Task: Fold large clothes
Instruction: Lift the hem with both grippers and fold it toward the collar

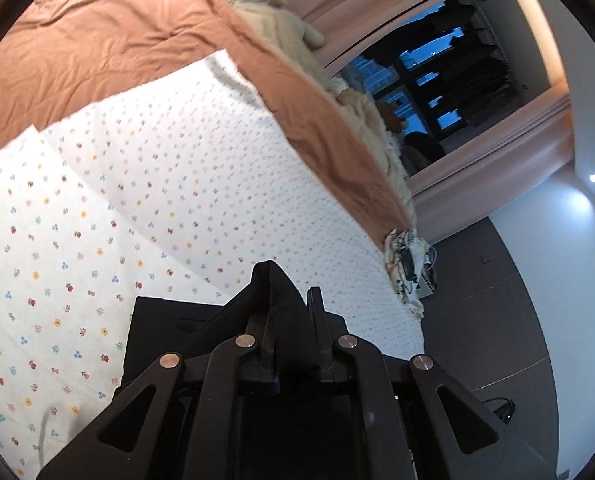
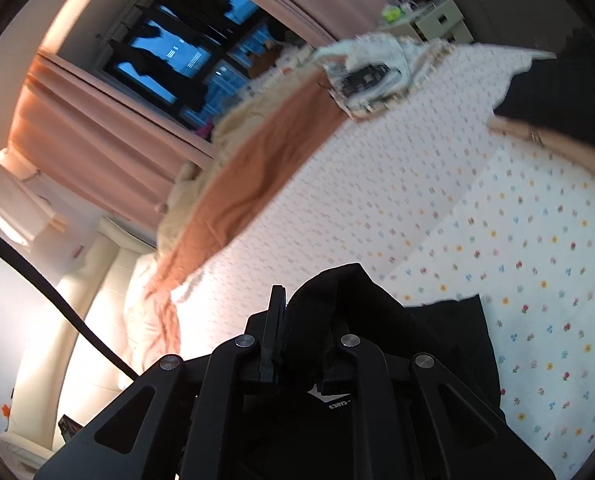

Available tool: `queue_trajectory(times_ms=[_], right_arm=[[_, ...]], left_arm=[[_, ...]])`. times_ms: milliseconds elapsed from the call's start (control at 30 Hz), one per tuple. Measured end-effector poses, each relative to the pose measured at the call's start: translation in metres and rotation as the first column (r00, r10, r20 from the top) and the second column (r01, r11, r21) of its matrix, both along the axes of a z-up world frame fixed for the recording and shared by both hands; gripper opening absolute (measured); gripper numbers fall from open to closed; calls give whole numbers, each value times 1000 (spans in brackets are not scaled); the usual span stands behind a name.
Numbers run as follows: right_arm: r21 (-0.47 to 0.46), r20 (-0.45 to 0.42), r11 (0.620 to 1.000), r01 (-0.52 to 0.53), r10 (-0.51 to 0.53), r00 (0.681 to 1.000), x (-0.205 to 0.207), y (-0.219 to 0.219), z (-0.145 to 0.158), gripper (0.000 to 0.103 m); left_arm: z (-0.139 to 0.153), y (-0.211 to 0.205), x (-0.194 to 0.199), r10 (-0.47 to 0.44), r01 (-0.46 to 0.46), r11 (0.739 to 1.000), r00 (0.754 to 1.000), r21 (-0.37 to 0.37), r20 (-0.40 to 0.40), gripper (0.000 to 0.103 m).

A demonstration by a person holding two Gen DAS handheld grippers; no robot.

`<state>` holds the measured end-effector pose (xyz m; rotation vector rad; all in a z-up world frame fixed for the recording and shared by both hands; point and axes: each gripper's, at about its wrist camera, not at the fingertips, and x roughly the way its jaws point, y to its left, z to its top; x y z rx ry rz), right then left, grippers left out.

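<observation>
A black garment (image 1: 165, 320) hangs from my left gripper (image 1: 293, 300), which is shut on a bunched fold of it just above a bed with a floral sheet (image 1: 117, 200). In the right wrist view the same black garment (image 2: 449, 336) is pinched between the fingers of my right gripper (image 2: 301, 308), with cloth heaped over the right finger. The garment drapes down and to the side from each grip. A white printed label (image 2: 329, 398) on the cloth shows below the right gripper's jaws.
An orange-brown blanket (image 1: 137, 36) and cream bedding (image 1: 281, 28) lie at the far side of the bed. A patterned cloth (image 2: 373, 76) lies at the bed's corner. Pink curtains (image 2: 81, 128) frame a dark window (image 1: 437, 76). A person's forearm (image 2: 557, 144) reaches across the bed.
</observation>
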<state>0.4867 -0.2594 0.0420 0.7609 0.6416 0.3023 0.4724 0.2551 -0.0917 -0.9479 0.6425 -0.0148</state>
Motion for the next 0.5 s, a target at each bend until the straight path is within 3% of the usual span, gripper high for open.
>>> queue_trajectory(times_ms=[200,233,300,333,367,433,500], right_arm=[[5,-68,1000,-10,10,998,26,13,-12,11],[3,-78,1000,-9,9,997,30,15,-12,12],[-1,-100,1000,-6,6,995,37,16,-13,17],[-2,-111,1000,0,-1,994,40,17,-13,27],[-3,-115,1000,7,-8,993,42,17,-12,43],[6,-112,1000,12,-12,994,44,17,-11,71],[8,-103,1000,17,-16,995,45,19,-8,72]], left_arm=[[-28,-1,26,0,-1,1000,998,-14,-67,16],[-29,-2,29,0,0,1000,997,0,-74,21],[-30,-4,33,-6,8,1000,997,17,-71,47],[-31,-5,33,-7,8,1000,998,22,-68,78],[-30,-5,34,-2,4,1000,998,28,-59,96],[-29,-5,31,12,-10,999,999,44,-50,97],[-27,-3,29,11,-8,998,999,55,-50,97]])
